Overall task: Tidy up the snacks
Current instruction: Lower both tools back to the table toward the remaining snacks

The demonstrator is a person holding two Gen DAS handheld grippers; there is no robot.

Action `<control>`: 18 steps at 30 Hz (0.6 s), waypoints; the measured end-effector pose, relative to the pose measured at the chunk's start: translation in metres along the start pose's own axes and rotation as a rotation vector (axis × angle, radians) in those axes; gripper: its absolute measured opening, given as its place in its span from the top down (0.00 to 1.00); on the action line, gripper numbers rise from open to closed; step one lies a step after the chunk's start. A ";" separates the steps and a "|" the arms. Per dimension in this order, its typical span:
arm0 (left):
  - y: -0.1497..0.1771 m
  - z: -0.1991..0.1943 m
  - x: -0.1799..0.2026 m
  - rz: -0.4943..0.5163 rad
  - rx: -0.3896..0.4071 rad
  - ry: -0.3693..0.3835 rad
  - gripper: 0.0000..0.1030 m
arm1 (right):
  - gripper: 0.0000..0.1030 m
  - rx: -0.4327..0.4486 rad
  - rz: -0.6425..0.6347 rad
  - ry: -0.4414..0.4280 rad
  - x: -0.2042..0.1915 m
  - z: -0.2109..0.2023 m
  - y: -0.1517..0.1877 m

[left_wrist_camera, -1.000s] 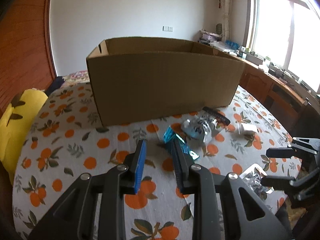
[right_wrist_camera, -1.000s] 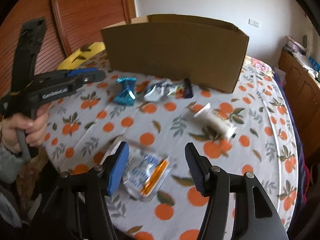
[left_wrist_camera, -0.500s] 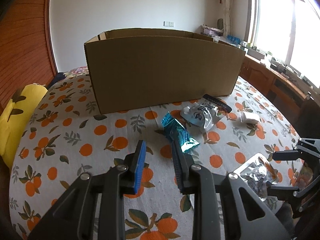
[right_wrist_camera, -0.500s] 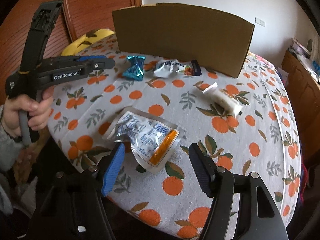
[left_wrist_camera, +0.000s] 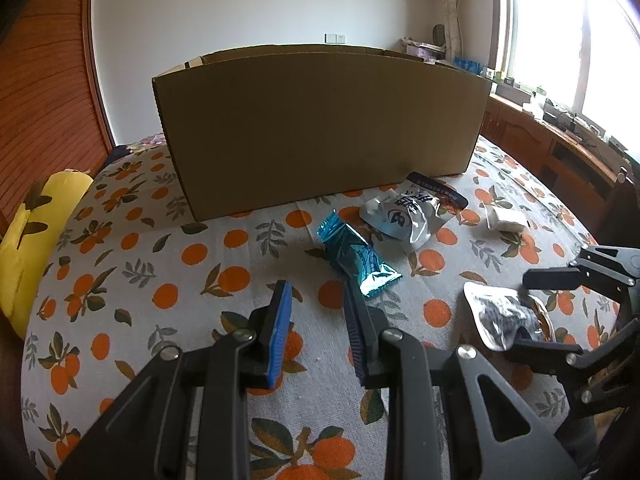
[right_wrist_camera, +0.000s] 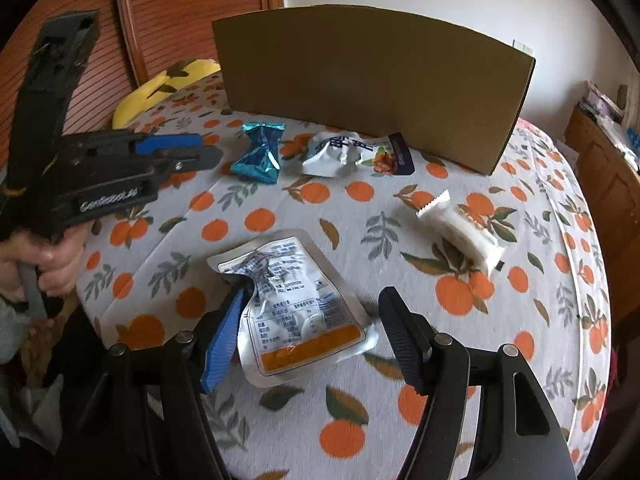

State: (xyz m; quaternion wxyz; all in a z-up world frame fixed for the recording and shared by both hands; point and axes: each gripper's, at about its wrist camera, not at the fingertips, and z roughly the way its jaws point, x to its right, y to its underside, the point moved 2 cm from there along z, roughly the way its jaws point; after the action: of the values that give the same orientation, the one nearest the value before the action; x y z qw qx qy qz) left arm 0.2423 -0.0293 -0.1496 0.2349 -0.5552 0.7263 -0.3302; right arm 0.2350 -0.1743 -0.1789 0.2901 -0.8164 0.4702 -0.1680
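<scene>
My right gripper (right_wrist_camera: 312,336) has just been spreading its jaws and now stands wide around the clear pouch (right_wrist_camera: 294,308), a flat, crinkled plastic packet with printed text and an orange strip along its near edge. My blue ribbed finger (right_wrist_camera: 222,344) is against the pouch's left edge, the black one well off its right edge, so nothing is pinched. The pouch lies on the tablecloth (right_wrist_camera: 500,320), a soft pale fabric printed with oranges and leaves.

My left gripper (left_wrist_camera: 316,320) keeps a narrow gap with nothing in it, hovering over bare cloth just short of the blue candy (left_wrist_camera: 354,256), a shiny foil wrapper with twisted ends.

Beyond the pouch, to its right, lies a white snack bar (right_wrist_camera: 460,232) in a frosted wrapper with a zigzag seam. Farther back, a crumpled white bag (right_wrist_camera: 344,152) lies just beside the candy, close to the cardboard box (right_wrist_camera: 372,80). The box is plain brown corrugated board, open on top; its inside is hidden from me.
</scene>
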 end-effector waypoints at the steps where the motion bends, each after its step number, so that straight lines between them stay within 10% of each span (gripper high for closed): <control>1: 0.000 0.000 0.000 0.000 -0.002 -0.002 0.74 | 0.33 0.002 0.001 -0.002 0.000 0.001 -0.001; 18: 0.003 0.014 0.002 0.013 -0.083 -0.027 0.68 | 0.30 0.053 0.015 0.047 -0.001 0.012 -0.005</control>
State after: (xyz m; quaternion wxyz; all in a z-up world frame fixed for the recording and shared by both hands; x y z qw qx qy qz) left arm 0.2499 -0.0339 -0.1611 0.2237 -0.5640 0.7399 -0.2906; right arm 0.2443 -0.1676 -0.1846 0.3016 -0.8007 0.4785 -0.1975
